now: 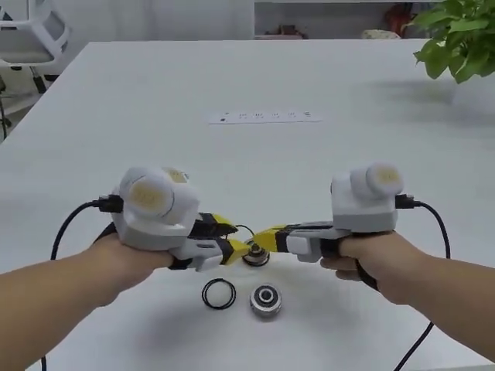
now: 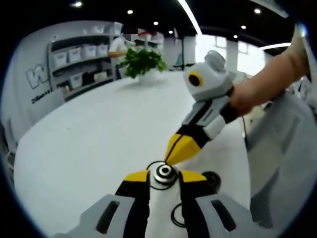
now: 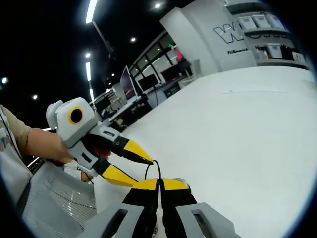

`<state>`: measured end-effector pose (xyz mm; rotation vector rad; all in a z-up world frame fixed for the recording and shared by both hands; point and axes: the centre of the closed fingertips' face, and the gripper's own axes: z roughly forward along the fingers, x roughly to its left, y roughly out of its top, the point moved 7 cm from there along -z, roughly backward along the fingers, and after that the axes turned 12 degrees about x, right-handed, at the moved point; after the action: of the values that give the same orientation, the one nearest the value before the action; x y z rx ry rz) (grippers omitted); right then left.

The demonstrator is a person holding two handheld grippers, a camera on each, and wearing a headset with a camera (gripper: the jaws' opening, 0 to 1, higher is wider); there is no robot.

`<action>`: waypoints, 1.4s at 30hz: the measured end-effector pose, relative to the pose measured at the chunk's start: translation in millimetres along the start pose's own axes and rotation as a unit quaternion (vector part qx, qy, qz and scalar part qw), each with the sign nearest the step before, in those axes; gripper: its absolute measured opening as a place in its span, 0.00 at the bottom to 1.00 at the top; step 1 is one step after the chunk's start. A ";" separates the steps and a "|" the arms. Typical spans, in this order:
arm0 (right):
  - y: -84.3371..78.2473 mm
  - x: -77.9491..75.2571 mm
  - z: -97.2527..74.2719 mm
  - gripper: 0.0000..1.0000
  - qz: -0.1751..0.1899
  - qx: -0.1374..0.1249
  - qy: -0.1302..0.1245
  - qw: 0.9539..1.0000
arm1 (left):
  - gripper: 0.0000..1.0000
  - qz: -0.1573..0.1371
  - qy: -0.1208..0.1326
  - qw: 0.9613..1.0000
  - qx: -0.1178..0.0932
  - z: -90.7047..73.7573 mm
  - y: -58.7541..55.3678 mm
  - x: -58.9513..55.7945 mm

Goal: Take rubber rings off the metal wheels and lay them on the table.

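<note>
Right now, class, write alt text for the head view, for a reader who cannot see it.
Two hand-held grippers meet tip to tip above a white table: the left gripper clamps a metal wheel in its jaws while the right gripper pinches its thin rubber ring. Nearer the viewer lie a loose ring and a second wheel.

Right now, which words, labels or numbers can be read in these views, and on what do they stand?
"W": wall lettering, left gripper view; further letters hidden, small line beneath blurred.
"W": likely the same lettering, right gripper view; following letters and small line beneath blurred.
Socket strip: markings too small to read.
</note>
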<state>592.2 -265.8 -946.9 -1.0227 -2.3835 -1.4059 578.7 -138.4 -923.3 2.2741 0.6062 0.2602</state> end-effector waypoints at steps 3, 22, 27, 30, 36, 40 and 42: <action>1.7 2.5 1.7 0.00 0.000 -0.001 0.006 1.000 | 0.27 -0.008 0.000 1.000 -0.007 -9.4 -3.3 0.4; -8.0 23.3 26.8 0.00 -0.011 0.051 0.037 0.998 | 0.38 -0.055 0.010 0.998 -0.013 -46.1 -38.8 3.0; -14.5 27.2 30.8 0.00 -0.016 0.072 0.042 0.996 | 0.38 -0.057 0.015 0.998 -0.008 -49.2 -42.3 3.3; -17.3 29.6 33.0 0.00 -0.025 0.085 0.043 0.995 | 0.38 -0.057 0.018 0.998 -0.006 -49.8 -43.4 3.9; -24.0 31.8 35.0 0.00 -0.043 0.106 0.039 0.993 | 0.38 -0.058 0.018 0.998 -0.003 -49.4 -44.8 4.1; -26.8 31.7 35.9 0.00 -0.054 0.118 0.033 0.991 | 0.38 -0.058 0.016 0.998 -0.002 -48.2 -45.1 3.7; -27.8 32.3 36.3 0.00 -0.058 0.123 0.034 0.990 | 0.38 -0.058 0.015 0.998 0.000 -47.7 -45.3 3.8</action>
<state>556.6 -229.4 -970.0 -0.7730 -2.5228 -1.1231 549.2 -79.4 -922.8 2.2283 0.7509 0.2375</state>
